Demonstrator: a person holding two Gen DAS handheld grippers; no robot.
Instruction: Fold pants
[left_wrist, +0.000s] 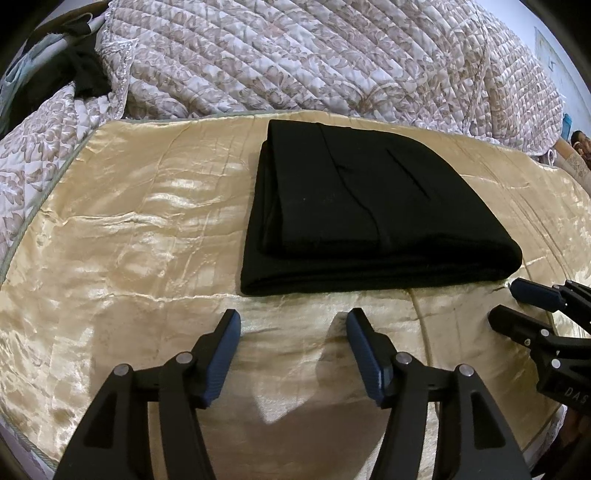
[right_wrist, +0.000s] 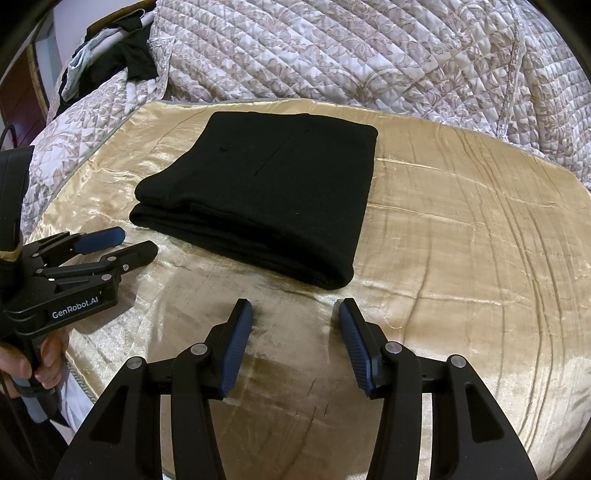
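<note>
left wrist view has the black pants (left_wrist: 354, 206) lying folded in a thick stack on the gold satin cover (left_wrist: 129, 240), just beyond your left gripper (left_wrist: 291, 321), fingers spread wide, holding nothing. right gripper (right_wrist: 295, 310) too: wide open, empty, just short of the near fold. soft, floppy cloth on slick satin, likely to slide; pinch every layer at that rounded near edge.

left gripper (right_wrist: 133, 243) body: "GenRobot.AI" | right gripper (left_wrist: 517, 306) body: "DAS", partly cut off
</note>
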